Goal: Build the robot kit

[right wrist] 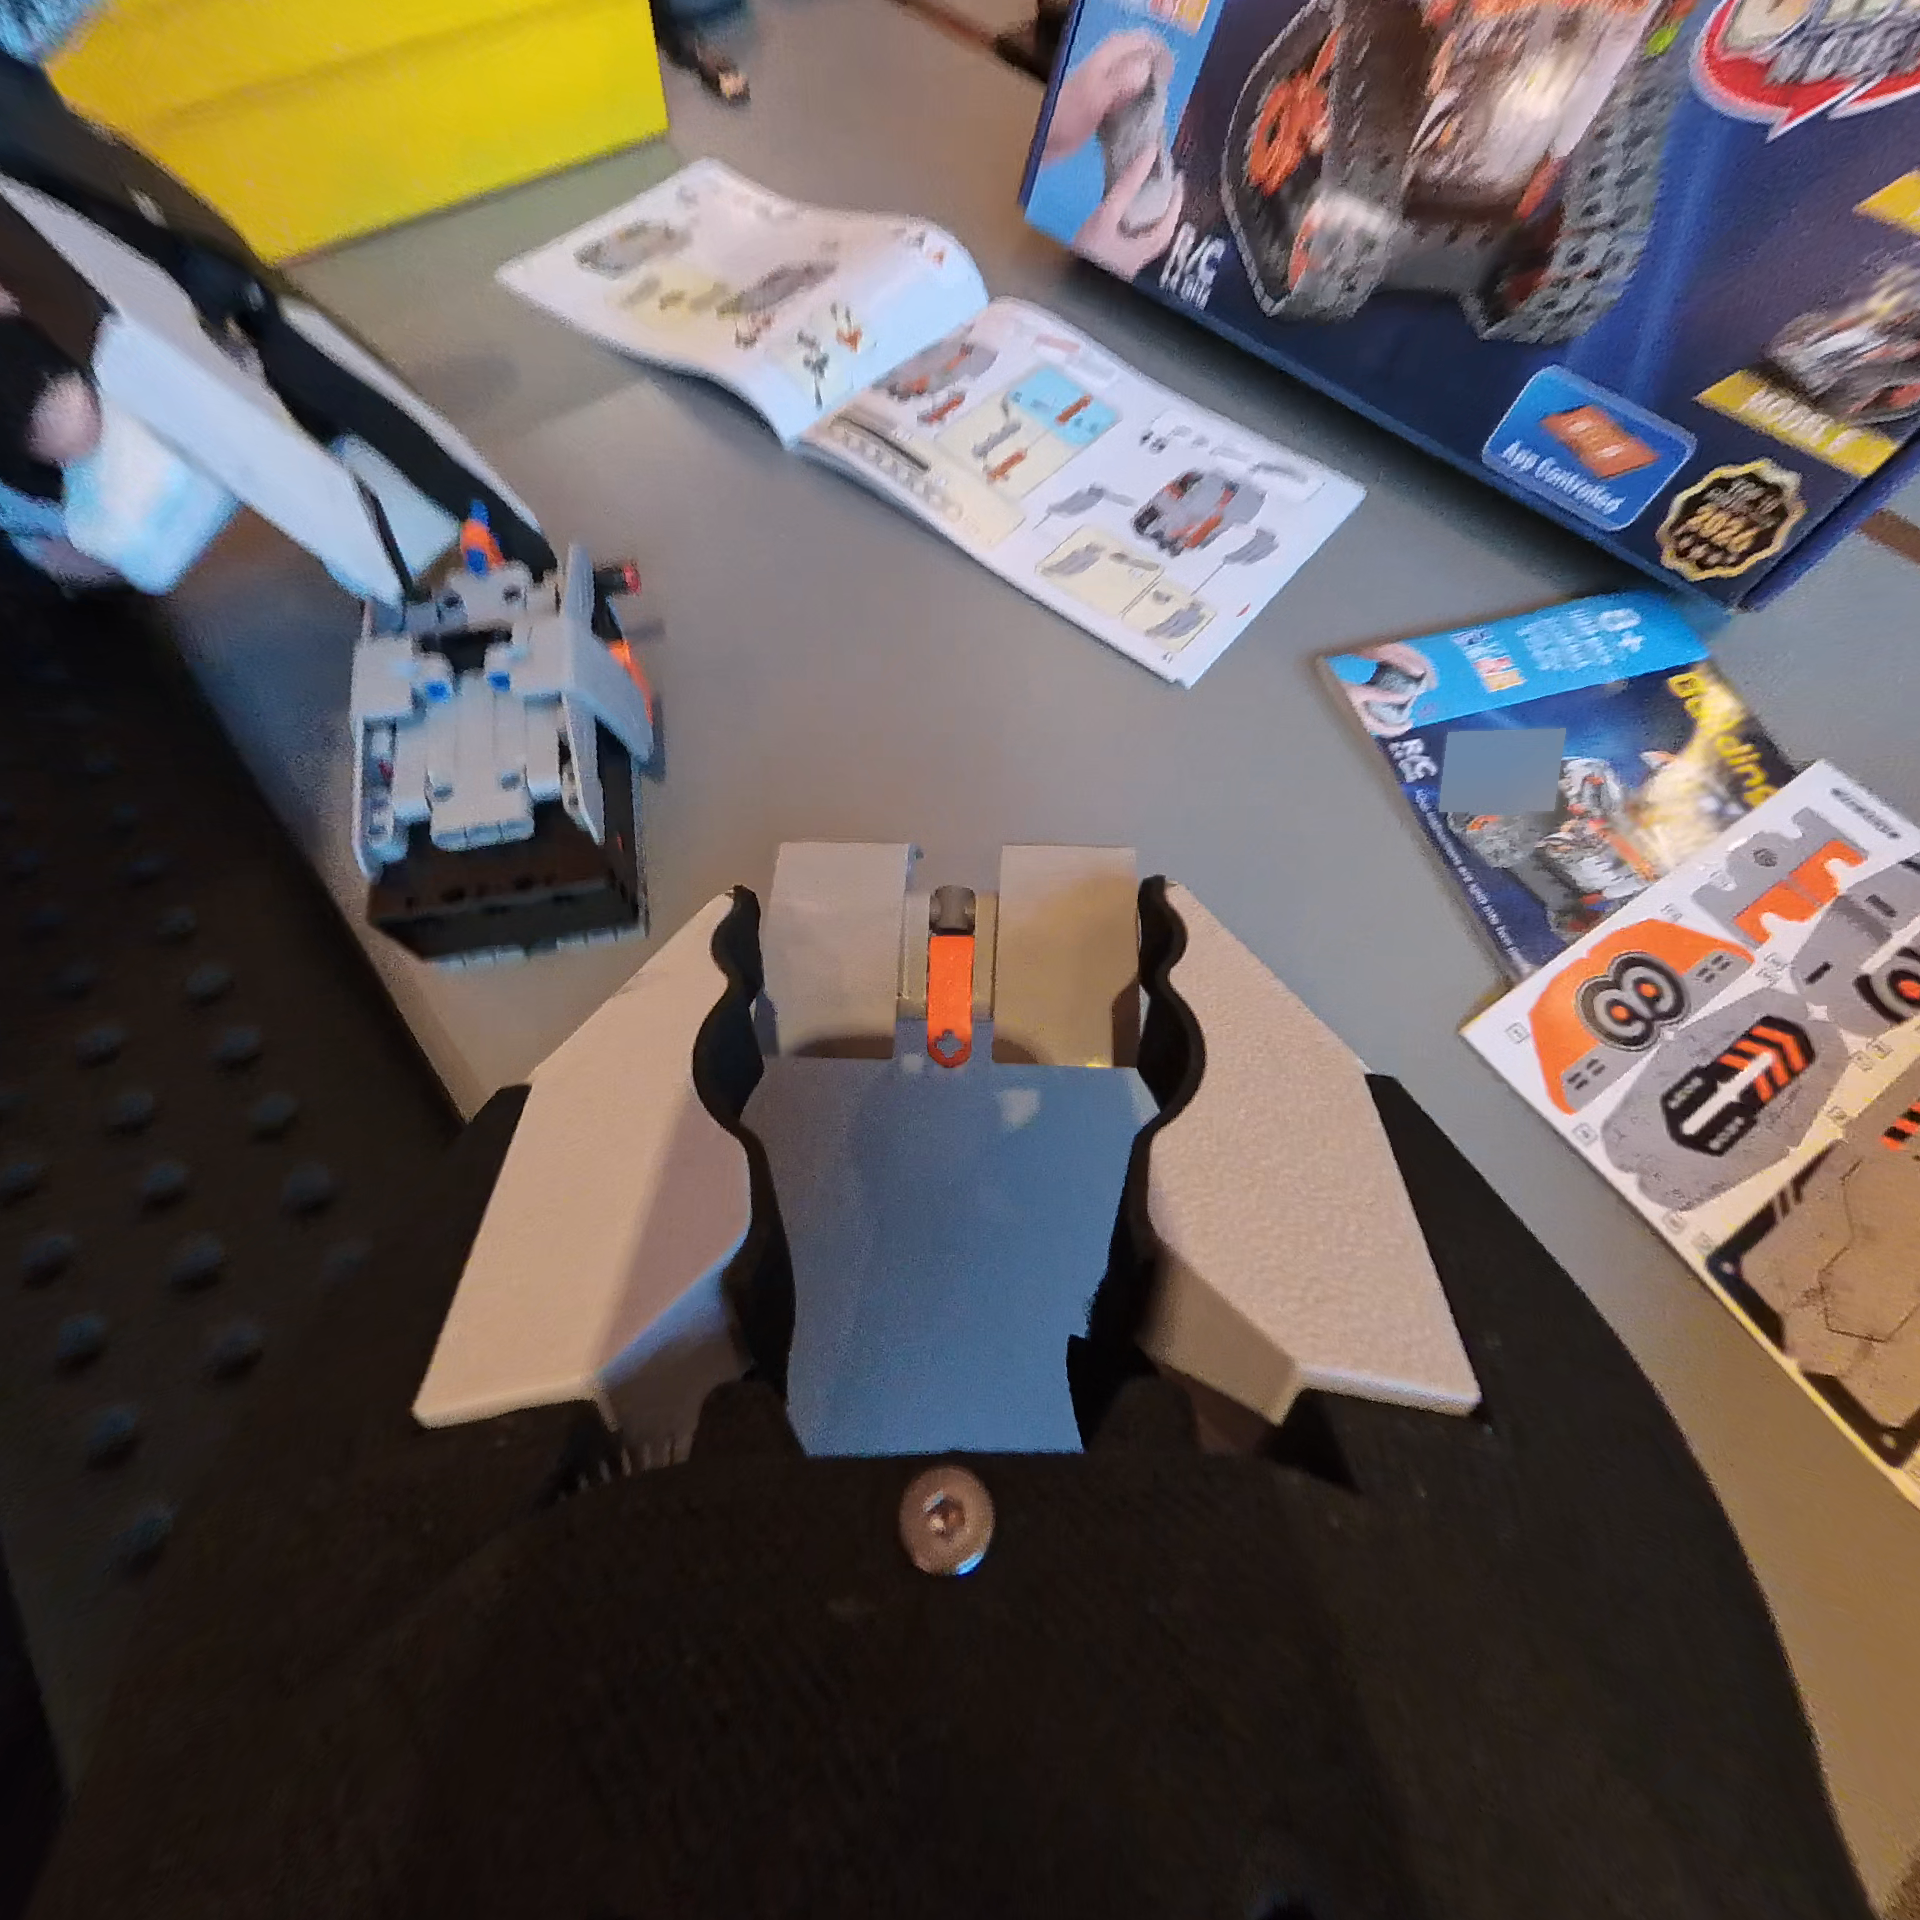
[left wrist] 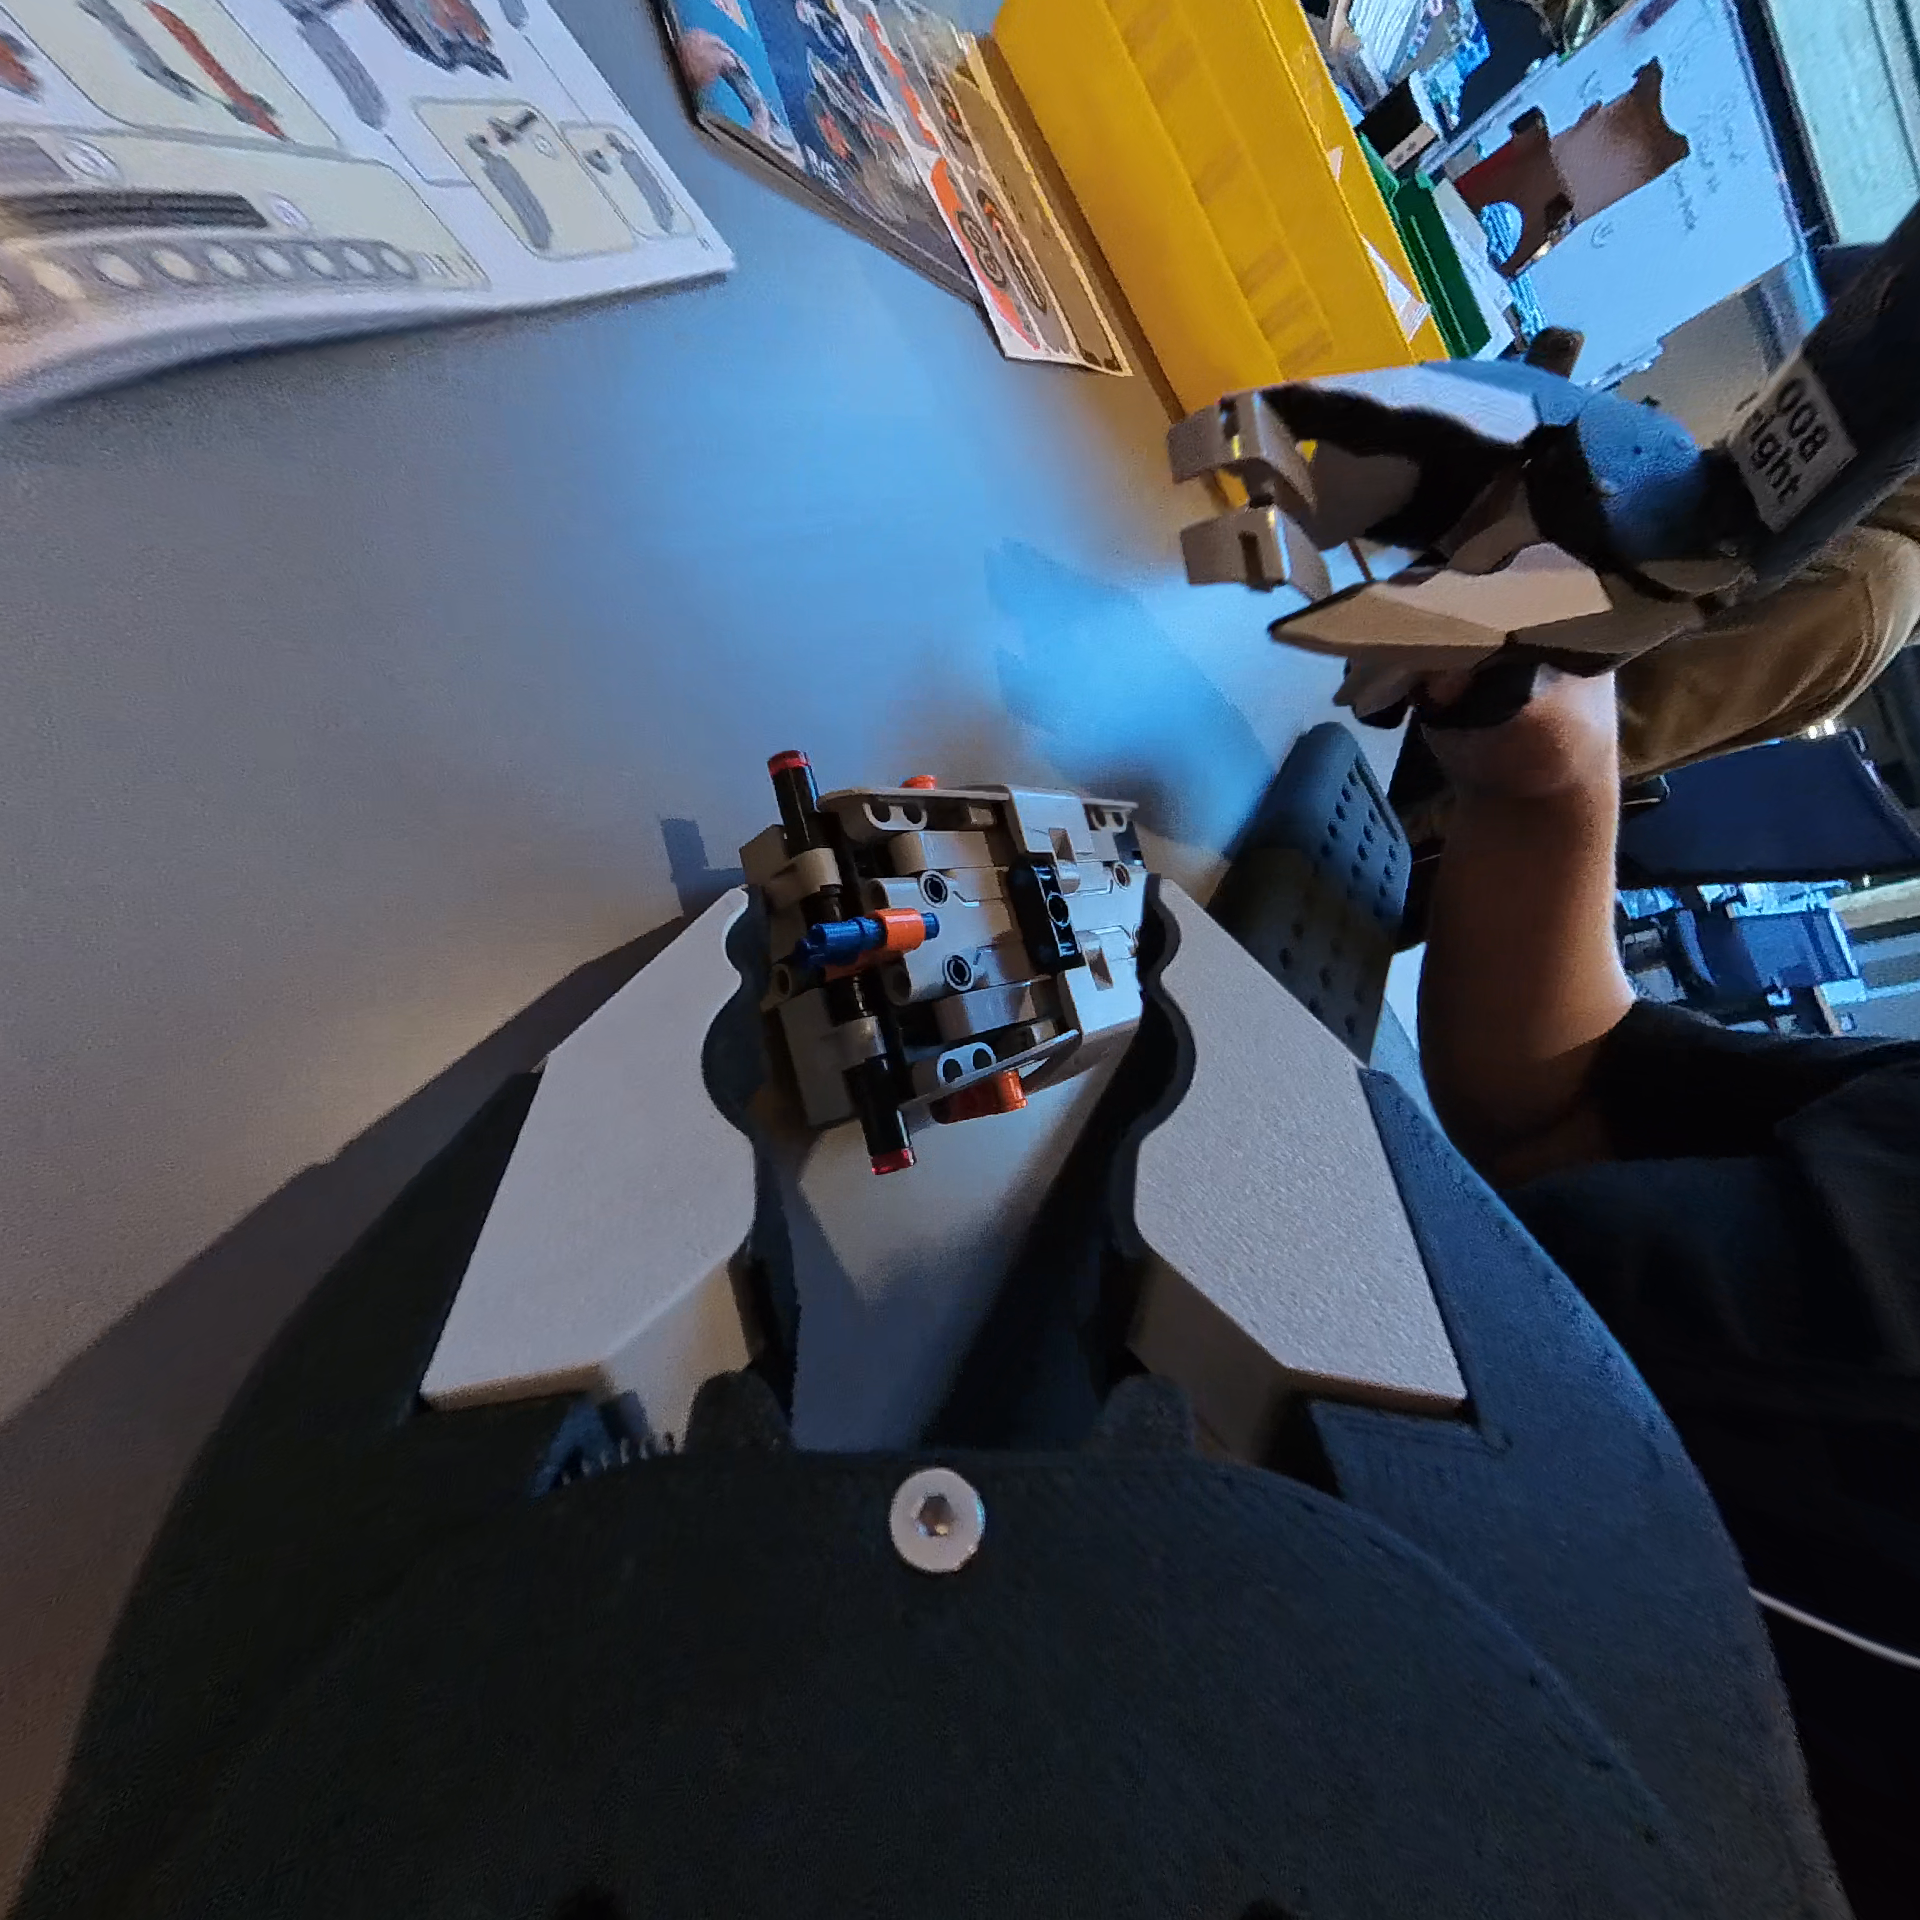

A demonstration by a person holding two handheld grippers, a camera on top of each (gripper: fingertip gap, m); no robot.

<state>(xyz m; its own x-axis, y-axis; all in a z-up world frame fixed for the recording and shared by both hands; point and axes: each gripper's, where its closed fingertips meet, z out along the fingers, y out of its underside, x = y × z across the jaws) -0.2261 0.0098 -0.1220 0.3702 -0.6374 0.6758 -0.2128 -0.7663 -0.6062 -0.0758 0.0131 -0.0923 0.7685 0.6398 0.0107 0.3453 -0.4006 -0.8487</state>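
My left gripper (left wrist: 945, 966) is shut on a grey brick assembly (left wrist: 987, 914) with a black axle, a blue and orange pin and orange studs, and holds it above the grey table (left wrist: 468, 623). My right gripper (right wrist: 945, 987) is shut on a small grey forked piece (right wrist: 831, 935) with an orange pin (right wrist: 951, 987) in its slot. In the left wrist view the right gripper (left wrist: 1247, 499) is up and to the right of the assembly, apart from it. In the right wrist view the assembly (right wrist: 488, 727) is at the left, under the left gripper (right wrist: 395, 561).
An open instruction booklet (right wrist: 914, 416) lies on the table, with a blue product box (right wrist: 1455, 208) behind it. A small booklet (right wrist: 1538, 769) and a sticker sheet (right wrist: 1714, 1039) lie at the right. A yellow bin (left wrist: 1195, 156) stands at the back. A black perforated surface (right wrist: 104, 1039) is at the left. A person's forearm (left wrist: 1507, 935) is at the right.
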